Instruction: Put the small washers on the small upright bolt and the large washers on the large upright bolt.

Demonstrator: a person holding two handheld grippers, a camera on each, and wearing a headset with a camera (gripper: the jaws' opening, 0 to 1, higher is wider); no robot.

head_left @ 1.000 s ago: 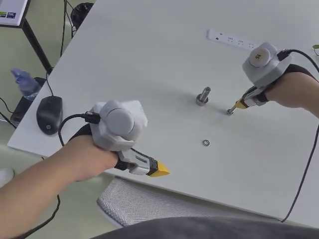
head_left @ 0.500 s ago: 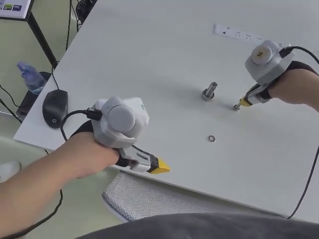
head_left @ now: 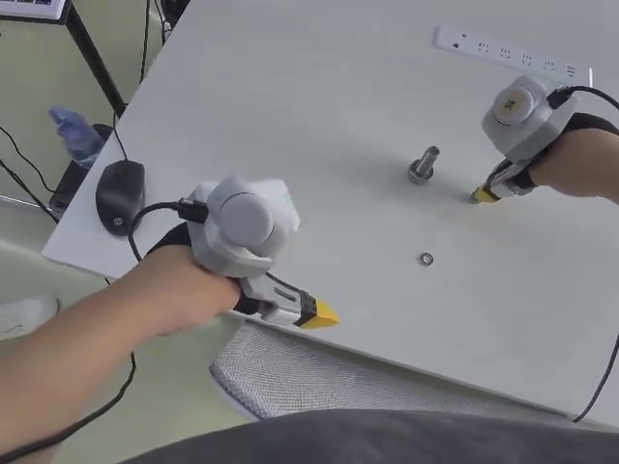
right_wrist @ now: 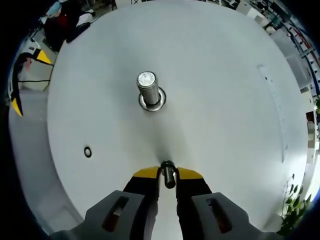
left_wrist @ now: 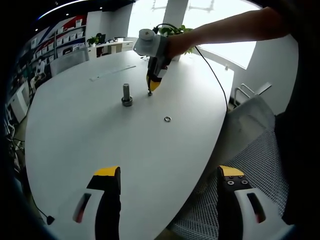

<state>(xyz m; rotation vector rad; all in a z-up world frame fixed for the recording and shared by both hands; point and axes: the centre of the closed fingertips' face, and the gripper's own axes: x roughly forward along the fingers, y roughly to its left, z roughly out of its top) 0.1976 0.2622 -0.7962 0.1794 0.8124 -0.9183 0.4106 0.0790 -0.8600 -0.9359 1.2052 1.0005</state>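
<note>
Right gripper view settles it: right gripper jaws pinching the small bolt at bottom centre, large bolt above, loose washer lower left. Left gripper jaws spread wide.

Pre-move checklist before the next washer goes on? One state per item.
1. Jaws of left hand-held gripper open, empty: ok.
2. Jaws of right hand-held gripper free: not ok, shut on the small steel bolt.
3. Tall large steel bolt standing upright: ok.
4. Loose steel ring washer lying flat on the white table, unobstructed: ok.
5. That washer's size class, small or large: cannot tell.
</note>
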